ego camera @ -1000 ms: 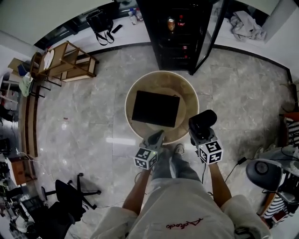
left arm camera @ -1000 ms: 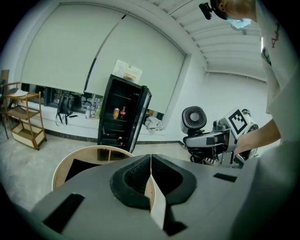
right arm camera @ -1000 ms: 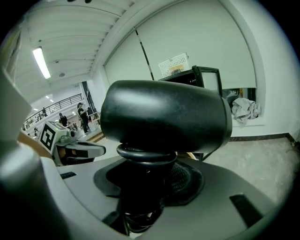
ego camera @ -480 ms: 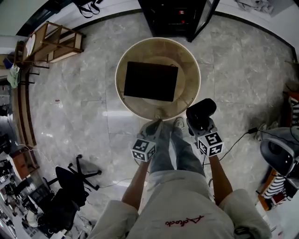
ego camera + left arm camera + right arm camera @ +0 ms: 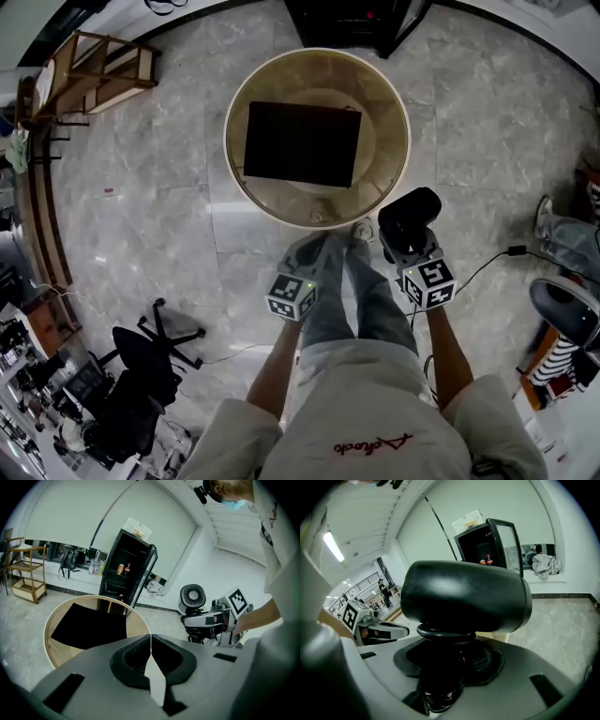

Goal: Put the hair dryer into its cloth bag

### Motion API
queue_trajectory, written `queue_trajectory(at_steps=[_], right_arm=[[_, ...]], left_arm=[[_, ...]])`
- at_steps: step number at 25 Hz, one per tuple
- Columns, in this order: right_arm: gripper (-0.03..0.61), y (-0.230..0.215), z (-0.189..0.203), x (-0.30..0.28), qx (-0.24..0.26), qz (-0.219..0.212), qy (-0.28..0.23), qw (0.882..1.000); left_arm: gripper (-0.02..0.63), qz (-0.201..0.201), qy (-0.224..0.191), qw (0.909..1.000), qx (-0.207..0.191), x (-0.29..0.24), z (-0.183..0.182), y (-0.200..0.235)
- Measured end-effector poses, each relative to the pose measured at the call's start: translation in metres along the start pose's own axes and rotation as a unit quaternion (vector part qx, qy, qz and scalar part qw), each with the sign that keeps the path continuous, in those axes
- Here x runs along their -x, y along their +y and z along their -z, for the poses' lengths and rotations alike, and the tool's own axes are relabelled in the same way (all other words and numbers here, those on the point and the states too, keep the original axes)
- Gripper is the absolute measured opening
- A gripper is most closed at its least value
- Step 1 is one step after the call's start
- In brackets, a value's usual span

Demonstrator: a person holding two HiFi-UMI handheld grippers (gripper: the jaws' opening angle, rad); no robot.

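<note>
**Held: dryer (image 5: 410, 211) in right gripper (image 5: 410, 246), bag (image 5: 302, 143) lying flat**

The right jaws pinch the dryer by its handle, and the head sticks out past the tips. The bag lies on the table (image 5: 398, 141), ahead of both tools and well apart from either. The left gripper (image 5: 151, 641) is pressed together, with nothing in it. Likely trouble: the bag's mouth looks closed. Pushing the dryer at it would probably just shove the bag across the table unless the left gripper lifts the mouth first.

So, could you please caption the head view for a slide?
Person at a round table bearing a black bag, hair dryer gripped in the right claw, left claw shut and empty.
</note>
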State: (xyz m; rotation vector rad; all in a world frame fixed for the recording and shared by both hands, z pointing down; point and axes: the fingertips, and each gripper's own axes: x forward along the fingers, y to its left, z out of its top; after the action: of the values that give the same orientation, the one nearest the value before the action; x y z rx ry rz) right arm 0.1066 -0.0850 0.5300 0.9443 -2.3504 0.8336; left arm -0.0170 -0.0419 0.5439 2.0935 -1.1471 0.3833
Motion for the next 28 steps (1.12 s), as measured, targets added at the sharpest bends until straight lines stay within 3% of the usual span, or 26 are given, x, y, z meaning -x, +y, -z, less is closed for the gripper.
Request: queue_trajectory(at_steps=[13, 28], right_arm=[[0.196, -0.021, 0.016, -0.039, 0.006, -0.004, 0.000, 1.000], [0.196, -0.067, 0.059, -0.103, -0.006, 0.001, 0.007, 1.000]], left_arm=[[0.031, 0.014, -0.005, 0.9999, -0.001, -0.052, 0.015, 0.029], [0.032, -0.010, 0.025, 0.9991, -0.032, -0.162, 0.041, 0.116]])
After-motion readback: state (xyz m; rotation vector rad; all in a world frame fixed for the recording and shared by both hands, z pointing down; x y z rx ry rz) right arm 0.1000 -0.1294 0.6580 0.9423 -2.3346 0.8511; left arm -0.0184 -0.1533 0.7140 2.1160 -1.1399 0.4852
